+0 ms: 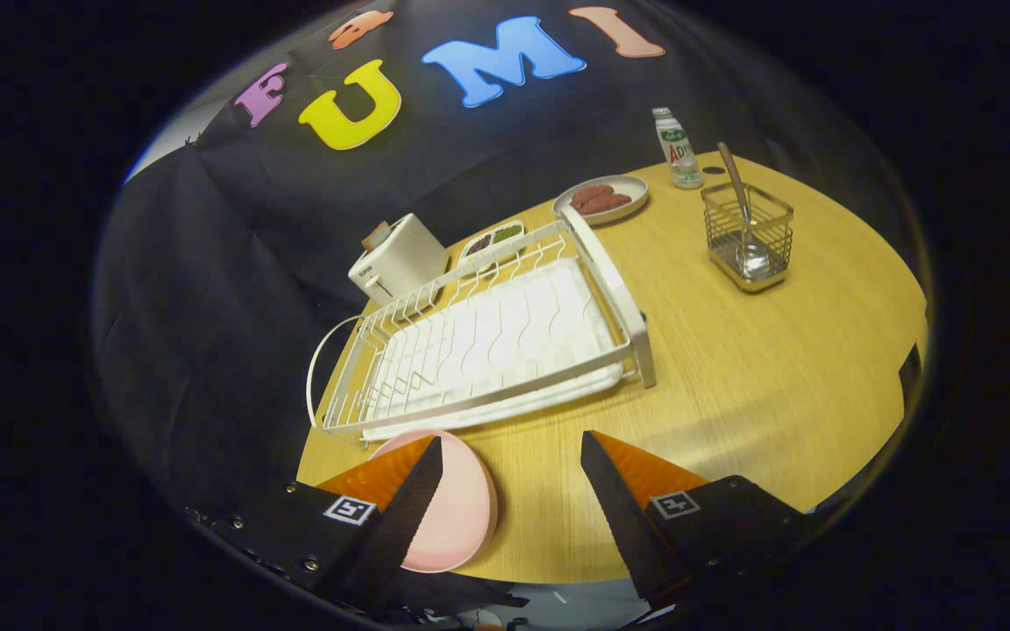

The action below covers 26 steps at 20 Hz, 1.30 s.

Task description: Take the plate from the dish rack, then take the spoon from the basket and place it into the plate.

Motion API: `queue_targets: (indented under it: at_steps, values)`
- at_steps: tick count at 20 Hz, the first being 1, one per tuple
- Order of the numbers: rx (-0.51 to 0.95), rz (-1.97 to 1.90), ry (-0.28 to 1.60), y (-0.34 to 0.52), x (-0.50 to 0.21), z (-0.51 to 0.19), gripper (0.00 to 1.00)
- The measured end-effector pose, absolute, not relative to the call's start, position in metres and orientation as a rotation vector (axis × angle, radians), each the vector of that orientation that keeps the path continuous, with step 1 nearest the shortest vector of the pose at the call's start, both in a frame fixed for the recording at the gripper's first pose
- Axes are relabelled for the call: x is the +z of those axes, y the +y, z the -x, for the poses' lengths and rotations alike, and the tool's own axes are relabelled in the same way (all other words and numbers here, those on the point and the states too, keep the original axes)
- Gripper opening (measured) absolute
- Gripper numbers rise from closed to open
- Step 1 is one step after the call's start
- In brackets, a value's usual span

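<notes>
Reaching for the spoon [740, 200] in the basket [749, 238] beyond the plate [461, 508], your spread, empty fingers [512, 491] needed its upright handle centred.

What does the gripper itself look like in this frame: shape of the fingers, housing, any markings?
The gripper has two wedge-shaped fingers tapering to points, their inner faces ribbed with fine serrations. Each finger sits on a black housing bearing a small square black-and-white fiducial marker. Small screws dot the left housing. The fingers stand apart, open, above the table.
</notes>
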<state>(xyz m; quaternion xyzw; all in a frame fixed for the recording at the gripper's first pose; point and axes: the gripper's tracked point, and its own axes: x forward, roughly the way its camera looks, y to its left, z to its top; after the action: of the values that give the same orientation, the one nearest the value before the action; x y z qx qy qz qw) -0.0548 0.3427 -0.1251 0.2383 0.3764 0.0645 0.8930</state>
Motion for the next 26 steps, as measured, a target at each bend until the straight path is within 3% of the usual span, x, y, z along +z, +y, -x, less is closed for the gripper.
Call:
queue_targets:
  at_steps: [13,19,26]
  values:
    - [-0.168,-0.378,0.588,0.169,-0.082,-0.088,0.98]
    - [-0.287,-0.370,0.617,0.099,-0.106,-0.121,0.98]
    - [-0.320,-0.336,0.691,0.057,-0.148,-0.149,0.98]
